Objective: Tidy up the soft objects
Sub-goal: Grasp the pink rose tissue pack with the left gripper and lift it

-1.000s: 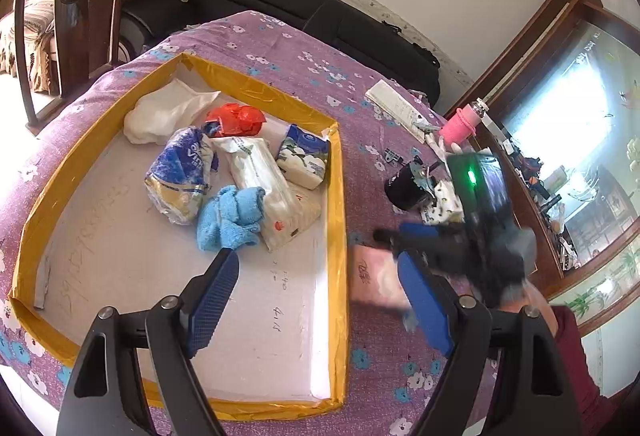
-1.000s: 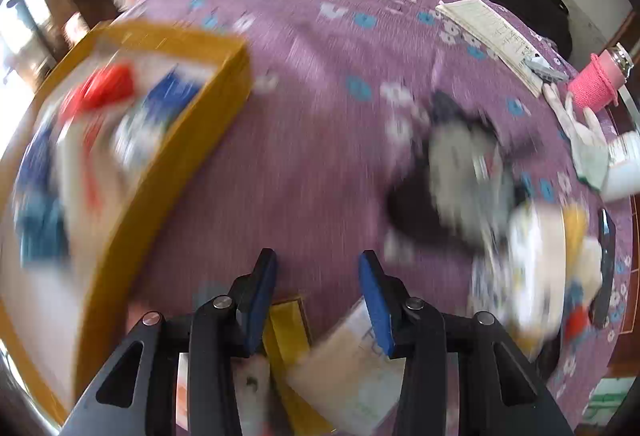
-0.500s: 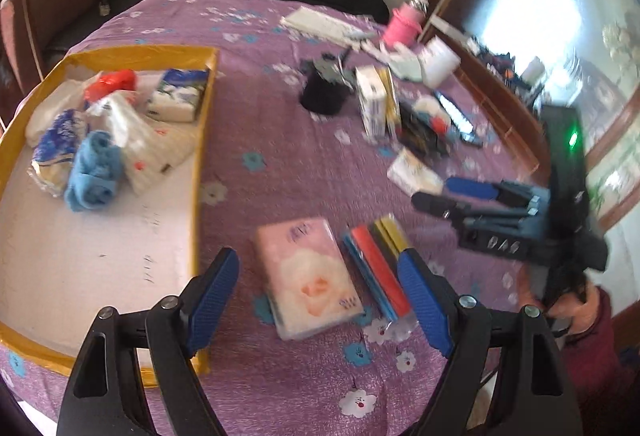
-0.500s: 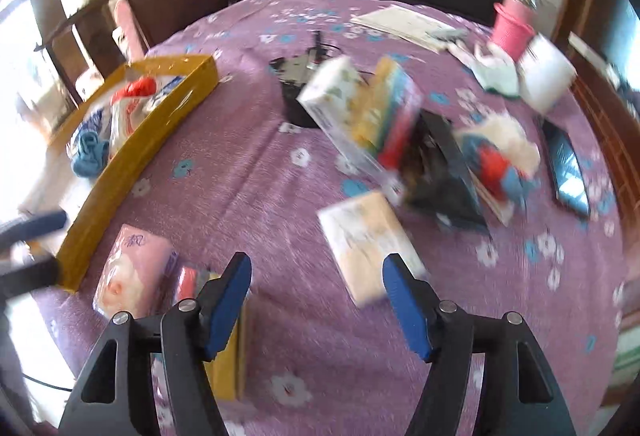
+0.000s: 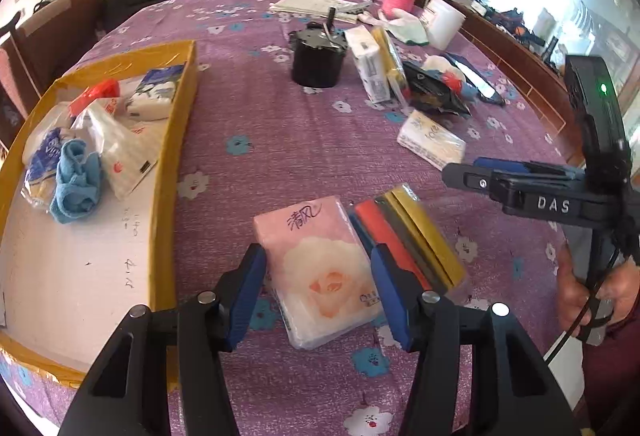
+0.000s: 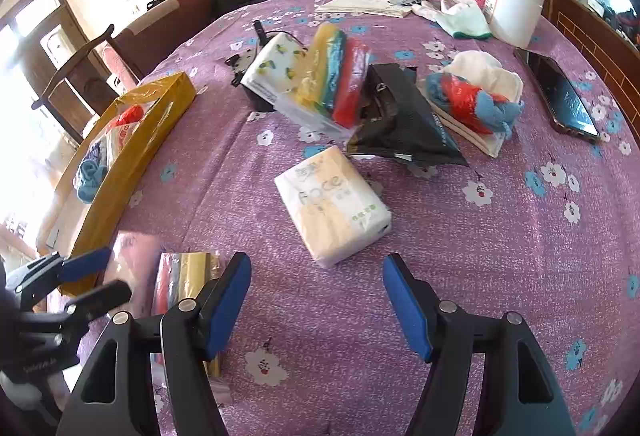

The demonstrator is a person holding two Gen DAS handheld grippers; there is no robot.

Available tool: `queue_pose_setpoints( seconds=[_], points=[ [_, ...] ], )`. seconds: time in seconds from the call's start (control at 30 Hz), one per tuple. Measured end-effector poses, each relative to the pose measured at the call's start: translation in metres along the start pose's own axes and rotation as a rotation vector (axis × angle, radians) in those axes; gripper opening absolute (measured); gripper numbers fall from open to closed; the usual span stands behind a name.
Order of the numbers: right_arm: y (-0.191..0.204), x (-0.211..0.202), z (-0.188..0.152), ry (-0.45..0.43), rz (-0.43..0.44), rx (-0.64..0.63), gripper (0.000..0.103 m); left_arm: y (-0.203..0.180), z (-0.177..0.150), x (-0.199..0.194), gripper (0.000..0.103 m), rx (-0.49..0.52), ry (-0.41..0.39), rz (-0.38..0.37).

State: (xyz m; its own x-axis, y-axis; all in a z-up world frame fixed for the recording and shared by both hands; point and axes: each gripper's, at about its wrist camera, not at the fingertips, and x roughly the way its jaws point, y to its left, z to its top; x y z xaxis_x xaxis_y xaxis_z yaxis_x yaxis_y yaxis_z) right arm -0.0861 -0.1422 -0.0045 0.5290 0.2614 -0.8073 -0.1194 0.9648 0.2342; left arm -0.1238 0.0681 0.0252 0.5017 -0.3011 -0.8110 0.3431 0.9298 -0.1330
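The pink tissue pack [image 5: 320, 272] lay near the table's front edge between the left gripper's [image 5: 318, 292] closing, not yet touching jaws; the right gripper [image 6: 316, 300] stood apart, empty.

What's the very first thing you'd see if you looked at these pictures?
Probably the pink tissue pack with a rose on it, lying on the purple flowery tablecloth between the blue pads of the left gripper, whose jaws have just been closing around it. Left of it sits a yellow-edged box holding soft things, and the open right gripper points at a cream tissue pack.
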Motion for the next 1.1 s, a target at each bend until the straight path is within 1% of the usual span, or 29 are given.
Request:
queue_pose_setpoints(
  seconds=[0.03, 0.1, 0.13, 0.23, 0.3, 0.4, 0.57, 0.67, 0.8, 0.87, 0.9, 0.97, 1.0, 1.03, 1.1],
  points=[
    [-0.001, 0.001, 0.000, 0.001, 0.001, 0.005, 0.072, -0.003, 0.001, 0.002, 0.054, 0.011, 0.004, 0.006],
    [-0.003, 0.002, 0.000, 0.004, 0.004, 0.011, 0.072, -0.008, 0.002, 0.009, 0.062, 0.038, 0.017, 0.018],
    [-0.003, 0.003, 0.000, 0.005, 0.006, 0.012, 0.072, -0.009, 0.003, 0.015, 0.063, 0.044, 0.031, 0.033],
    [-0.002, 0.002, 0.003, -0.001, 0.004, 0.011, 0.072, -0.002, 0.007, 0.027, 0.063, 0.011, 0.045, 0.023],
    [-0.001, 0.001, 0.006, -0.009, 0.001, 0.004, 0.072, 0.001, 0.007, 0.026, 0.056, 0.003, 0.023, 0.014],
    [0.003, 0.004, 0.014, -0.007, -0.012, -0.019, 0.073, 0.007, 0.004, 0.020, 0.053, -0.019, 0.009, -0.045],
    [0.007, 0.022, 0.029, 0.016, -0.053, -0.062, 0.074, 0.011, 0.002, -0.003, 0.053, -0.052, -0.033, -0.085],
    [0.007, 0.036, 0.035, 0.041, -0.082, -0.073, 0.074, 0.012, 0.002, -0.023, 0.053, -0.049, -0.071, -0.093],
    [0.009, 0.038, 0.039, 0.033, -0.101, -0.101, 0.074, 0.017, 0.002, -0.040, 0.053, -0.053, -0.101, -0.091],
    [0.012, 0.038, 0.042, 0.024, -0.105, -0.108, 0.079, 0.026, 0.002, -0.047, 0.053, -0.067, -0.113, -0.086],
    [0.013, 0.040, 0.044, 0.023, -0.103, -0.113, 0.084, 0.031, 0.002, -0.050, 0.053, -0.080, -0.118, -0.084],
    [0.015, 0.045, 0.047, 0.026, -0.112, -0.121, 0.086, 0.043, 0.002, -0.055, 0.053, -0.105, -0.129, -0.075],
    [0.016, 0.047, 0.047, 0.026, -0.116, -0.124, 0.084, 0.049, 0.001, -0.057, 0.053, -0.119, -0.134, -0.067],
    [0.017, 0.049, 0.046, 0.039, -0.110, -0.129, 0.073, 0.058, 0.001, -0.062, 0.053, -0.142, -0.141, -0.057],
    [0.018, 0.045, 0.044, 0.042, -0.118, -0.135, 0.068, 0.076, -0.001, -0.070, 0.053, -0.178, -0.153, -0.043]
  ],
)
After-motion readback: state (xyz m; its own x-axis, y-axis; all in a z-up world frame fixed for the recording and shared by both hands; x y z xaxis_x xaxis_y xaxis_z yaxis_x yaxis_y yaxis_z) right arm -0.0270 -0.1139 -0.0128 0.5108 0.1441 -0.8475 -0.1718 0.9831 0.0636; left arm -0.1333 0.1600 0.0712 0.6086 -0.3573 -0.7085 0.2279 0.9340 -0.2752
